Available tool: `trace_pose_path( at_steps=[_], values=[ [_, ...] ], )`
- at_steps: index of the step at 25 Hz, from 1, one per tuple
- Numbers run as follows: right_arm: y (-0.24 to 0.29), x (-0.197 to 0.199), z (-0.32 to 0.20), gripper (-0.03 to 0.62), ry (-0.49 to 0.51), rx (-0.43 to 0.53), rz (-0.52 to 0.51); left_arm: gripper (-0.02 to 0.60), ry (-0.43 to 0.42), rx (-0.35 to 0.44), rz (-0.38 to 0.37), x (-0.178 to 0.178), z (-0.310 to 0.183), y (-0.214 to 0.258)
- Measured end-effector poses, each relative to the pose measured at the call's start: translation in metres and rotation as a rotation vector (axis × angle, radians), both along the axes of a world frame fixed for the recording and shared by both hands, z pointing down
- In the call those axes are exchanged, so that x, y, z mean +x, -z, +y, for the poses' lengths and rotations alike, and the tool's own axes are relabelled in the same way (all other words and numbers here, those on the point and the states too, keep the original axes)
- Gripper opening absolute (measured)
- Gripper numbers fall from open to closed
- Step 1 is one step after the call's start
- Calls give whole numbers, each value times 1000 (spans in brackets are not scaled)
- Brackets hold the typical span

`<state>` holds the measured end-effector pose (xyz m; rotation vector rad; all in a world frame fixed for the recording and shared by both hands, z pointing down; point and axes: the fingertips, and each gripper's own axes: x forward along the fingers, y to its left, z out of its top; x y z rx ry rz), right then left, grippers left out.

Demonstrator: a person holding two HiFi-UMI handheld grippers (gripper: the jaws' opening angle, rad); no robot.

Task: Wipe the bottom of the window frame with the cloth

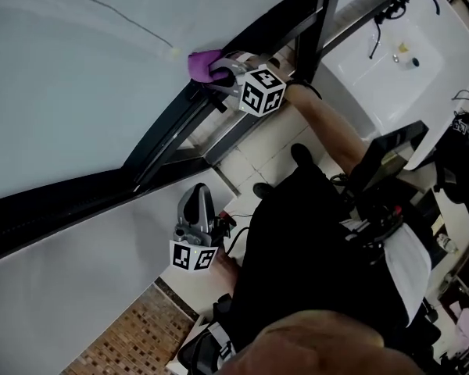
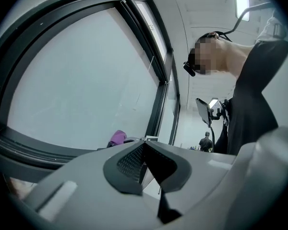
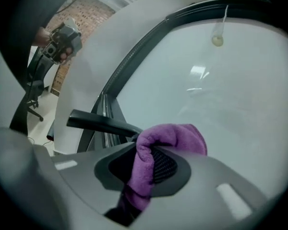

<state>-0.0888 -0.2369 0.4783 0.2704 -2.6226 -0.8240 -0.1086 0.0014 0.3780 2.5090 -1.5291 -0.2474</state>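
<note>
1. We are seeing the right gripper (image 3: 146, 151) clamping the purple cloth (image 3: 176, 135) between its jaws, with a fold bunching out past the tips.
2. In the head view we are finding the right gripper (image 1: 225, 73) holding the cloth (image 1: 202, 62) at the bottom edge of the window frame (image 1: 168, 127), right where the dark rail is meeting the glass pane (image 1: 78, 61).
3. We are noting a dark handle (image 3: 98, 122) sticking out just beside the cloth, on the frame side.
4. We are reading the left gripper (image 2: 143, 150) as closed, with its pads meeting and nothing between them, pointing up at the glass.
5. In the head view the left gripper (image 1: 197, 201) is hanging below the frame's lower edge, well apart from the cloth.
6. We are seeing the person's black clothing (image 1: 313, 256) filling the lower right of the head view, and a second person (image 2: 206, 142) standing far off in the left gripper view.
</note>
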Motion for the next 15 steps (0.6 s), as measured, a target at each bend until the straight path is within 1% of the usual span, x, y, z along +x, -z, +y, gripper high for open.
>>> trace_pose_path(
  at_steps=[5,11,15],
  values=[
    [2,10,25,66,62,4,0,2,-22,6,6,4,-4,-2],
    [-4,33,62,66,96,-2,29,2,-54,3,21,8,-11,-9],
    [-11,53,93,66,111,-36,37,2,-81,4,32,12,-19,-12]
  ],
)
